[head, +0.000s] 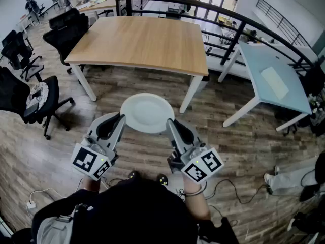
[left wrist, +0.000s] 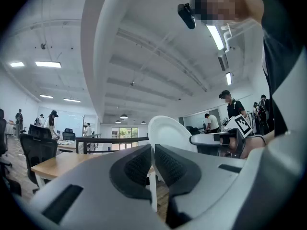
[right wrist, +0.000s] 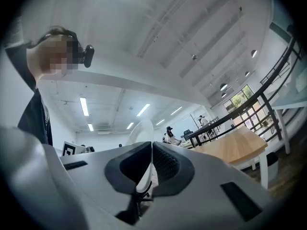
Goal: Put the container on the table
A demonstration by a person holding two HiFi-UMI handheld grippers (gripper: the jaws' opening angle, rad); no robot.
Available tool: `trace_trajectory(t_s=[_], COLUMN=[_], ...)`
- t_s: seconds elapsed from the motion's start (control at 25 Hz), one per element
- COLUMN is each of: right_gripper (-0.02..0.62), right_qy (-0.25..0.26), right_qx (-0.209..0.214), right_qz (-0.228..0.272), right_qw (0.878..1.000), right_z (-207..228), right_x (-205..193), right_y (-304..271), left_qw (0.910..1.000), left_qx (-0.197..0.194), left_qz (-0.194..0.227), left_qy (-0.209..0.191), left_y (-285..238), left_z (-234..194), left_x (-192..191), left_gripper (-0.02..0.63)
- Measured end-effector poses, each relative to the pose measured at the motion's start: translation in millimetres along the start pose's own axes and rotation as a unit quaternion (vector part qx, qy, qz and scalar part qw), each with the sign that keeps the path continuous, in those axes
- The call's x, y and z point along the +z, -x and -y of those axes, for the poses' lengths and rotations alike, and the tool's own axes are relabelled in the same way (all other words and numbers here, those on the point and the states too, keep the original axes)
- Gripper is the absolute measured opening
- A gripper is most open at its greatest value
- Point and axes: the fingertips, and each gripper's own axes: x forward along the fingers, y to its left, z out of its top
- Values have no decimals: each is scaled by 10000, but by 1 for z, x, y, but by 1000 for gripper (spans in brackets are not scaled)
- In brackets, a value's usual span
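Head view: we pinch the container (head: 147, 113) with left claw (head: 122, 118) and right claw (head: 169, 122), one each side; the table (head: 142, 39) is farther off.

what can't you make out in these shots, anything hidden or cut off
- Head view: the plate rim where the left gripper and right gripper clamp it is covered by their jaws.
- Left gripper view: the plate's lower part sits behind the jaws.
- Head view: the table hides its far legs under its own top.
- Left gripper view: the people at the back are too small for detail.
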Motion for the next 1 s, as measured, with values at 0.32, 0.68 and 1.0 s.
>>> trace_trajectory(t_s=[0.32, 0.68, 1.0], right_gripper=[25, 25, 25], right_qy=[-171, -238, -254], right_qx=[2, 49, 206], right_qz=[90, 120, 137], right_qw=[9998, 9996, 9994], right_z=[17, 36, 54], right_x=[4, 7, 18], right_y=[-3, 6, 13], left_qw=[10000, 9999, 9996], left_qx=[29, 73, 217], left_qz=[-6, -12, -13], left_qy=[-68, -110, -183], left_y=[-14, -31, -47], left_z=[0, 11, 24], left_x=[2, -2, 2], left_gripper=[37, 37, 37])
